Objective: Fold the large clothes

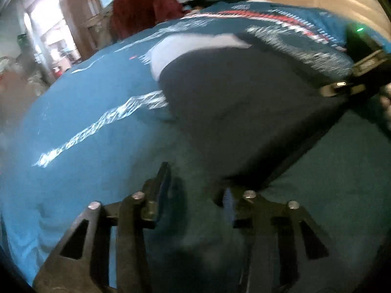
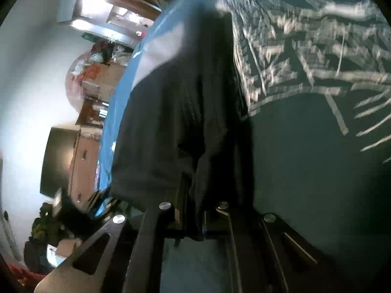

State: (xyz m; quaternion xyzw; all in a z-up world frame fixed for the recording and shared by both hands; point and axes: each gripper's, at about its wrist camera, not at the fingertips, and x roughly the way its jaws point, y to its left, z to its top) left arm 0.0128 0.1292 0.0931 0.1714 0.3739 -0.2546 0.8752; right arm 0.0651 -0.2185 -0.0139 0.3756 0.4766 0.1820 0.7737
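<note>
Teal patterned bedspread (image 1: pixel 80 102) under dark garment (image 1: pixel 244 112), cluttered room behind.

No readable text, labels or numbers (white print on blue bedspread (image 1: pixel 80 112) abstract, blurred).

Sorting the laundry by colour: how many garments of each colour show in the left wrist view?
Dark navy garment, on the blue patterned bedspread: 1
Maroon garment, behind: 1
Total: 2
A patterned heap at the top is too blurred to count.
</note>
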